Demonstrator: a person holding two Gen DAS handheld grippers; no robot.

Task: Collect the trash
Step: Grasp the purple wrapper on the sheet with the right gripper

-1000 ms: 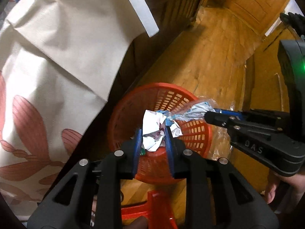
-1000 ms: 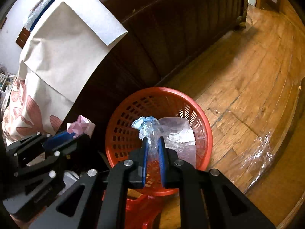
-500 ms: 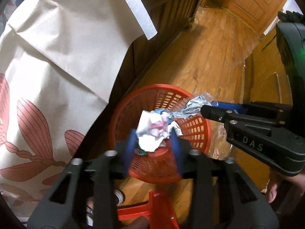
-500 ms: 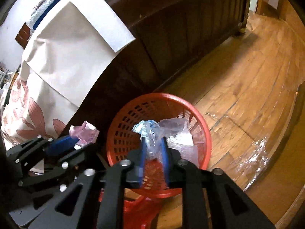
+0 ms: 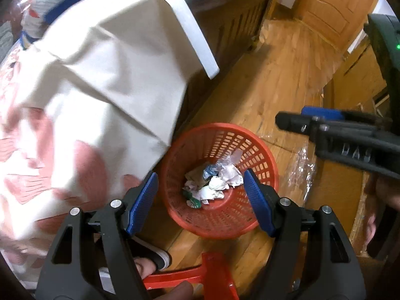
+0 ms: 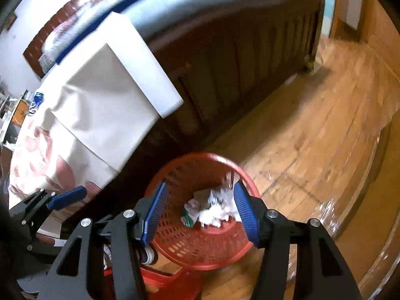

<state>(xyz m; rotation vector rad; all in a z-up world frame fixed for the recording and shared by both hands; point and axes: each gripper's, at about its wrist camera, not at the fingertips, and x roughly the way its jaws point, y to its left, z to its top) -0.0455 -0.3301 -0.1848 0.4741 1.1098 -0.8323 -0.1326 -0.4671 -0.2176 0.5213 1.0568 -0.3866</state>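
Two grippers are shown above one red basket (image 5: 265, 165), both spread wide and both empty. At far left, a cream cloth (image 5: 105, 80) with a red leaf print is draped over a dark wooden bed frame (image 6: 237, 80); no writing is seen on it. Next to the right, the left gripper (image 5: 200, 197) is held over the basket with its blue pads (image 5: 143, 197) well apart, nothing pinched between them. The trash (image 5: 215, 182), a cluster of crumpled white paper with a blue scrap and a green scrap, is seen lying on the basket floor, apart from either gripper. The drop step is therefore judged to be complete for these pieces. In the right wrist view the right gripper (image 6: 200, 215) is likewise spread over the basket, its jaws framing the paper below; this view is blurred, so fine detail of the scraps cannot be read. At right on the wood floor (image 5: 282, 80), just beside the basket, a sheet of clear plastic film (image 5: 302, 170) is seen, and it is judged a likely further piece to be collected. The next move would call for both grippers to be lifted away from the basket and one to be lowered flat toward the film, which is thin and may slip from the pads. At far right, raised letters reading "DAS" are made out, inverted, on the black body of the right gripper in the left wrist view. No print on the trash can be read.
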